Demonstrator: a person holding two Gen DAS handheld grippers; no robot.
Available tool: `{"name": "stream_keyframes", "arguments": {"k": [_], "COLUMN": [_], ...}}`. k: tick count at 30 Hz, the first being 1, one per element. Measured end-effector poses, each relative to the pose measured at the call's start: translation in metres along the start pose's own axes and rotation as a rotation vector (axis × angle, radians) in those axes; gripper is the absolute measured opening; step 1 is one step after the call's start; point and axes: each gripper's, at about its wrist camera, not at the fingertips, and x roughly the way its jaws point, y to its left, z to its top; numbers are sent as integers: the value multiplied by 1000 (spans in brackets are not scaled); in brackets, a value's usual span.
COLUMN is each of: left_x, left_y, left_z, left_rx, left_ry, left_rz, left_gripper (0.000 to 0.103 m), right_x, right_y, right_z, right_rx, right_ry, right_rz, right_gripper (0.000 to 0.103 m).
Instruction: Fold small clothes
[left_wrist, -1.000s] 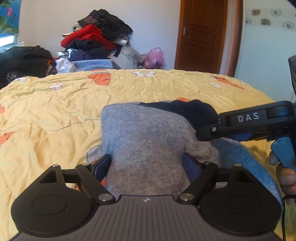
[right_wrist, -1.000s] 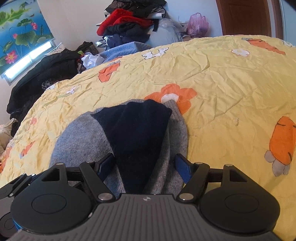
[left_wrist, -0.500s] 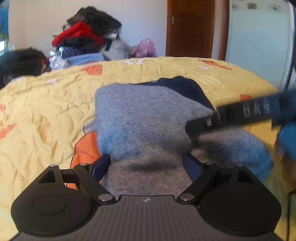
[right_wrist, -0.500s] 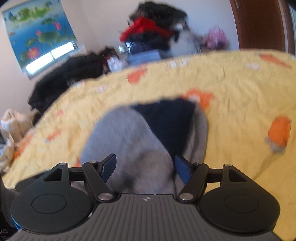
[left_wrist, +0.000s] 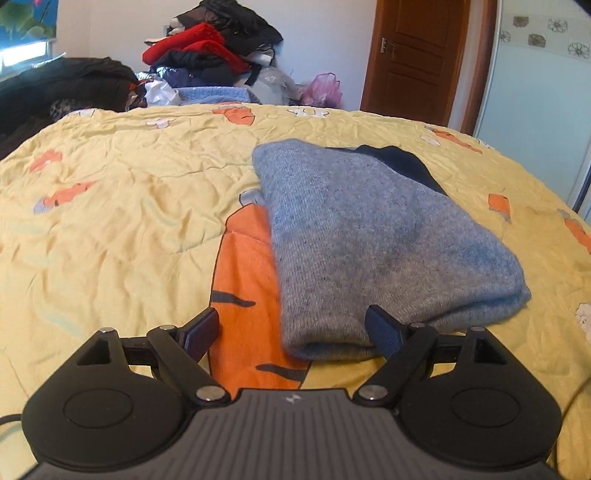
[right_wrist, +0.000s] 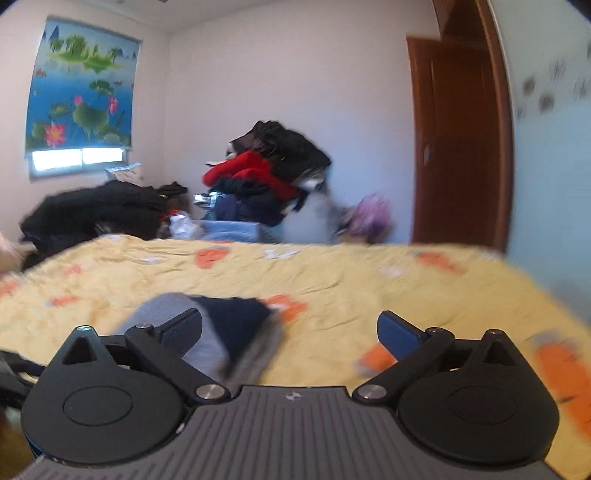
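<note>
A folded grey knit garment (left_wrist: 373, 240) with a dark navy part (left_wrist: 402, 162) at its far end lies on the yellow bedspread (left_wrist: 122, 221). My left gripper (left_wrist: 291, 328) is open and empty, just before the garment's near edge; its right finger (left_wrist: 382, 328) is at the fold. My right gripper (right_wrist: 290, 328) is open and empty, drawn back low over the bed. The garment (right_wrist: 221, 332) shows blurred behind its left finger (right_wrist: 183, 330).
A heap of clothes (left_wrist: 210, 55) and a dark pile (left_wrist: 62, 88) stand beyond the bed's far edge. A pink bag (left_wrist: 321, 88) and a wooden door (left_wrist: 410, 59) are at the back right. A pale wardrobe (left_wrist: 539, 85) stands on the right.
Both grippers have pulled back from the garment. The right gripper has left the left wrist view and now tilts up toward the room. The garment lies folded on the bed.
</note>
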Motion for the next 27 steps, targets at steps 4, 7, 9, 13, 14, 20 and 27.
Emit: {"name": "stream_keyframes", "arguments": {"k": [4, 7, 9, 13, 14, 20, 27], "left_x": [3, 1, -5, -23, -24, -17, -15], "left_y": [0, -2, -3, -18, -23, -33, -45], "left_z": [-2, -3, -6, -16, -18, -21, -34], "left_rx": [-9, -9, -16, 30, 46, 14, 57], "left_ry": [-2, -11, -17, -11, -2, 36, -19], "left_rz": [3, 6, -19, -154, -147, -66, 49], "left_gripper": [88, 88, 88, 88, 88, 88, 97], "right_x": [-33, -55, -68, -55, -42, 54, 69], "right_y": [-12, -22, -23, -19, -15, 30, 89], "right_z": [-11, -14, -14, -6, -6, -54, -71], "right_rx": [-258, -240, -208, -21, 74, 327, 94], "right_ry": [218, 529, 575, 433, 396, 475, 419], "right_rz": [14, 282, 364, 337, 321, 155, -14], "right_gripper": [101, 93, 96, 103, 103, 97, 103]}}
